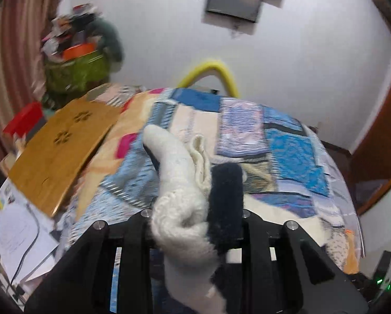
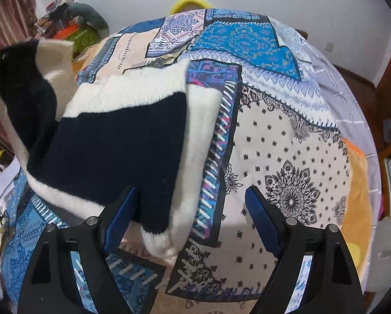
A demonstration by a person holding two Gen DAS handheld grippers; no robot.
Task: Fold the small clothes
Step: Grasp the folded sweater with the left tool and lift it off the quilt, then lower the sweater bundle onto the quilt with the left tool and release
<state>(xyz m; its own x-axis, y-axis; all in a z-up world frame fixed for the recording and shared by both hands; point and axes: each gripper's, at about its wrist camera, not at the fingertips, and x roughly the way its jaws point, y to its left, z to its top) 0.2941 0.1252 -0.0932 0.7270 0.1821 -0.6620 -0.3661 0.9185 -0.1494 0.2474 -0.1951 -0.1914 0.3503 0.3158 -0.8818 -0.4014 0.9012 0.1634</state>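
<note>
Left gripper [image 1: 195, 204] is clamped on a bunched bit of the black-and-white sweater [image 2: 122, 136]. Right gripper [image 2: 193, 204] hangs wide open, empty, its left finger [image 2: 122, 209] over the sweater's near edge.

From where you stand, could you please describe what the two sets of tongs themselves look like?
Both are matte black plastic frames with slotted, triangular cut-outs and round silver bolt heads. The right tongs carry ribbed dark-blue pads on the inner faces of their fingers. On the left tongs cloth covers the pads. No hand or sleeve shows.
</note>
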